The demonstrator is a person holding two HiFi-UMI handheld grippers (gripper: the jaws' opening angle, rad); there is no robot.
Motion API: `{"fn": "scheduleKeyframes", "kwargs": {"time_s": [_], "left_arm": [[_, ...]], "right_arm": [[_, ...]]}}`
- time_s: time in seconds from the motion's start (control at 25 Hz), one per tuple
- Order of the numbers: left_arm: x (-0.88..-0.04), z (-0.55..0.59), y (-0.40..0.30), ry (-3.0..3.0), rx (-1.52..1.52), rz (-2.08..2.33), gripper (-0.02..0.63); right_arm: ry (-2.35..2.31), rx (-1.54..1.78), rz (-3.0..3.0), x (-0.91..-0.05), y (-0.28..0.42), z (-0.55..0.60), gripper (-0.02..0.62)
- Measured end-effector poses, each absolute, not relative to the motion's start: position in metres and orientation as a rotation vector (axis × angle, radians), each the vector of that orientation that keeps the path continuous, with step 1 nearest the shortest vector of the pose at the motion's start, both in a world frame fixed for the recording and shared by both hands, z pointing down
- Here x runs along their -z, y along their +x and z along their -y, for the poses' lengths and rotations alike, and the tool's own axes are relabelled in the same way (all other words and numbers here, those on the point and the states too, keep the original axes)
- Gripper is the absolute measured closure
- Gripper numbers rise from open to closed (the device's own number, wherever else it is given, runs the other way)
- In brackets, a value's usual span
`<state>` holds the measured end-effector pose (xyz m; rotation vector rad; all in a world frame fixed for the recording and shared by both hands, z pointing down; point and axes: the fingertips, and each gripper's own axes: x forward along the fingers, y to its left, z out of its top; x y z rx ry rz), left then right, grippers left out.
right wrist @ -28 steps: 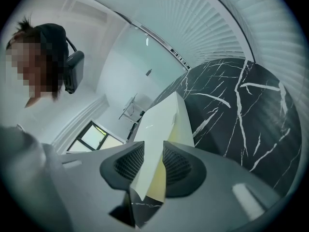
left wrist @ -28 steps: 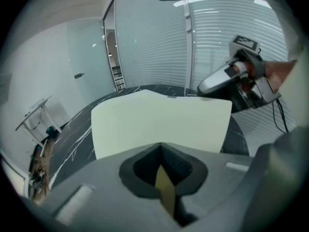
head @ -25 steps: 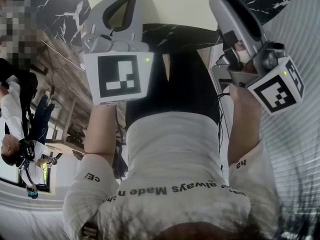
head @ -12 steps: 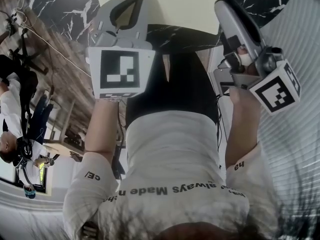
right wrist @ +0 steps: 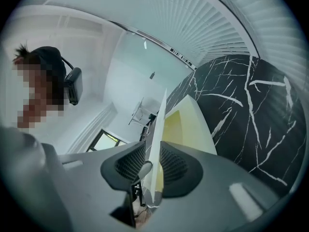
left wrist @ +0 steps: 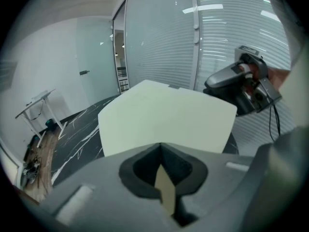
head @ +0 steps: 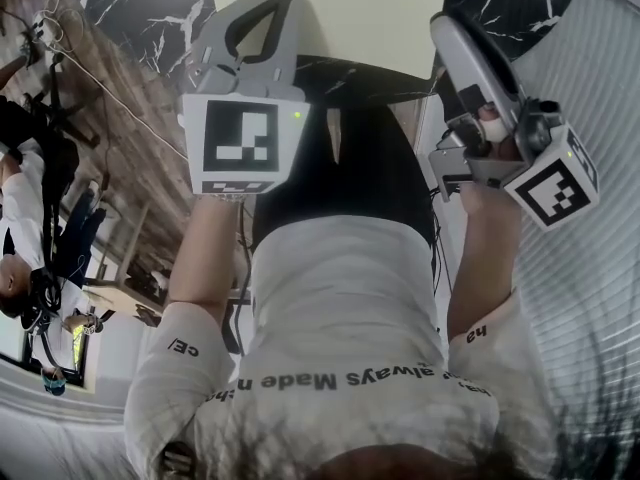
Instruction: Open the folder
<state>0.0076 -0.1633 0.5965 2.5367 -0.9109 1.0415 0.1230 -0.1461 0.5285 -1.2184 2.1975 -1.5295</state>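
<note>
The folder (head: 345, 13), pale cream, fills the 12 o'clock part of the head view between the two tools. In the left gripper view its broad face (left wrist: 164, 115) stands ahead, over the black marbled worktop (left wrist: 79, 134) that shows at 9 o'clock. Whether its far edge rests on that worktop cannot be told. In the right gripper view the folder (right wrist: 190, 124) is seen edge-on, running from the centre toward 12 o'clock. A thin white leaf stands a little off a yellower one at 1 o'clock, so the covers look just parted. The left tool (left wrist: 161, 148) has its jaws drawn together on a sliver of the cream sheet. In the head view it (head: 250, 28) sits at 11 o'clock. The right tool (right wrist: 153, 151), at 2 o'clock in the head view (head: 465, 43), has just been narrowing its jaws. The folder's edge stands between the ribbed pads, which appear to pinch it. The step in hand seems to be securing one leaf in each tool at the start of opening. Next, the tools should probably draw away from each other and swing one cover outward about the spine. Both pinches need to stay firm, since thin card could slip or bend.
</note>
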Motion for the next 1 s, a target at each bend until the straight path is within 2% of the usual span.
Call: {"fn": "scheduleKeyframes", "kwargs": {"time_s": [1.0], "left_arm": [[-0.498,0.127,-0.014,2.571,-1.014,0.933,0.603]], "right_arm": [[-0.903,1.507,-2.349,-0.446,0.053,0.15,0.522]]}}
